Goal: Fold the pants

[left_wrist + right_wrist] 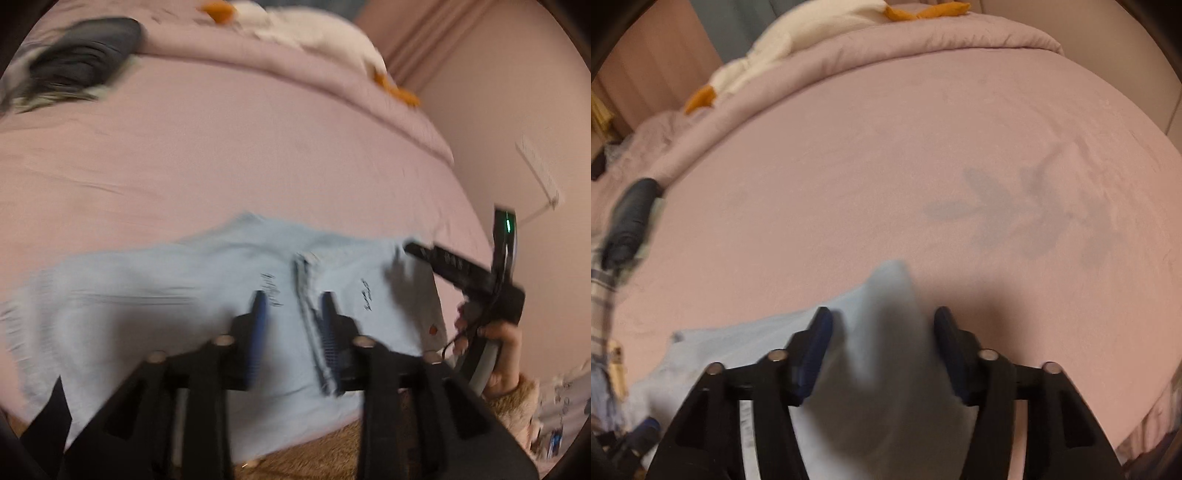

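Bed: pink sheet, largely bare across the middle; a rolled pink quilt runs along its far edge.
Pants: pale blue, spread flat at the near edge of the bed, lengthwise along that edge; small dark script marks show on the cloth, and a frayed darker seam runs down the middle. In the right wrist view a fold of the same cloth rises in a peak.
Left hand-held gripper: black frame, blue pads, jaws parted; it hangs over the pants near the frayed seam. The picture is blurred, so whether the pads touch the cloth cannot be told; nothing is pinched between them.
Right hand-held gripper: jaws standing apart with the raised fold of the pants between them; the cloth fills most of the gap, but a firm pinch cannot be made out. Seen from the left wrist view, its tip lies at the right end of the pants.
Hand: holds the right tool's grip, with a furry tan cuff at the wrist.
Dark garment: bundled at the bed's far left corner.
Plush toy: white with orange parts, lying on the quilt.
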